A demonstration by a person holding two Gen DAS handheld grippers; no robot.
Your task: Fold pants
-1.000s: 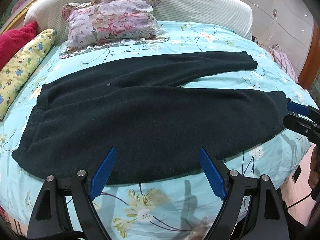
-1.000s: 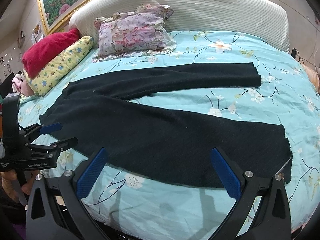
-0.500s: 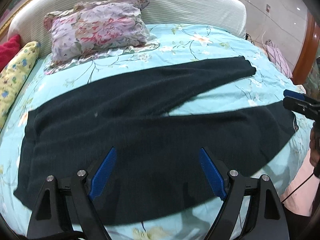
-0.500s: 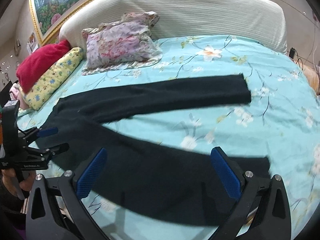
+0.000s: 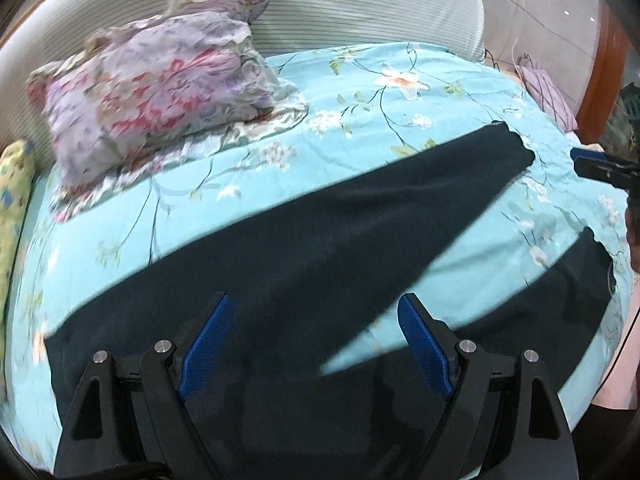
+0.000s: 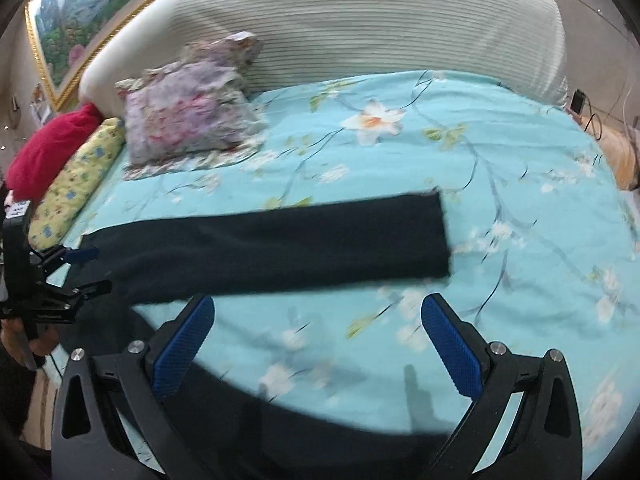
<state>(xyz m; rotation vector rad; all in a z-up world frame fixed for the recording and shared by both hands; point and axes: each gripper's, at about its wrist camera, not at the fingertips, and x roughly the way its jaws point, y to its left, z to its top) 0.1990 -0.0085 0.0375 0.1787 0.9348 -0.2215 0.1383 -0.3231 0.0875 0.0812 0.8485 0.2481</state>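
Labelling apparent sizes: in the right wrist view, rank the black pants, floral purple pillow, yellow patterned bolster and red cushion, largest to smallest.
1. Black pants
2. Floral purple pillow
3. Yellow patterned bolster and red cushion: look alike, and the frame edge distorts them, so unranked.

the pants look like a matt, slightly fuzzy dark knit cloth, lying on a smooth printed cotton-like bedsheet with a flat, unshiny finish. the left gripper and right gripper have matt black plastic arms with small bright metal screw heads, and their fingers carry blue pads with a fine rough grid texture. the headboard is ribbed pale cloth, and the floral pillow looks thin and faintly silky.
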